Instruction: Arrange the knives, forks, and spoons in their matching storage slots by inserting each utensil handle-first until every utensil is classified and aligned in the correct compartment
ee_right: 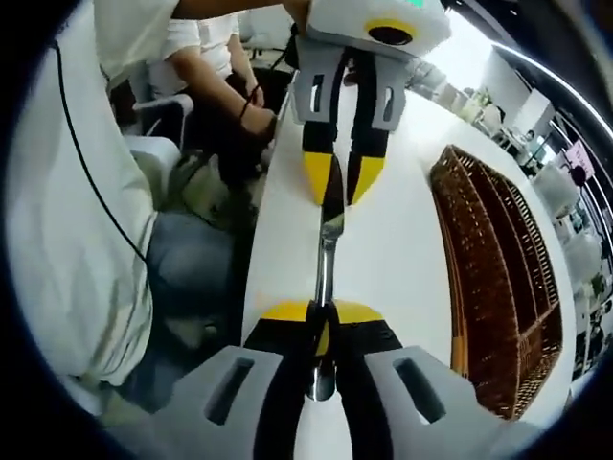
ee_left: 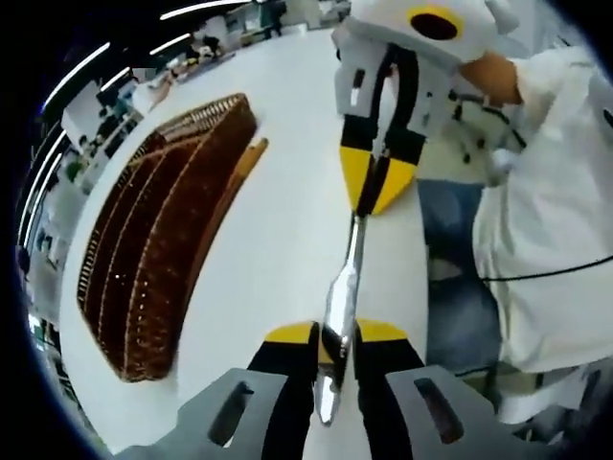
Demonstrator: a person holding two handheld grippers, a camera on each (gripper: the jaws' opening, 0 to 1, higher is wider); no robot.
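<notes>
The fingers of the left gripper [ee_left: 335, 337], black with yellow tips, are closed on one end of a metal utensil [ee_left: 343, 287], which passes down between them. Left gripper view, from left to right: a brown wicker tray [ee_left: 158, 249] with long parallel compartments lies on the white table [ee_left: 278, 220], well apart from the utensil; a pale wooden piece [ee_left: 251, 161] rests against the tray's right edge, though what it is cannot be told. At centre, the utensil spans the gap between the two grippers above the table. The right gripper [ee_left: 376, 196] enters from the top, its yellow fingertips pinched on the utensil's far end. At right, a person in a white garment [ee_left: 556, 211] stands beside the table edge.

Right gripper view, from left to right: the person's white garment [ee_right: 77, 220] and a seated person [ee_right: 206, 67] behind. At centre, the right gripper [ee_right: 321, 321] clamps the near end of the utensil [ee_right: 328, 254], whose flat blade-like far end is gripped by the left gripper [ee_right: 335, 187] at top. Whether it is a knife cannot be told with certainty. At right, the wicker tray [ee_right: 498, 278] lies on the table [ee_right: 402, 240], empty slots facing upward, apart from the utensil.
</notes>
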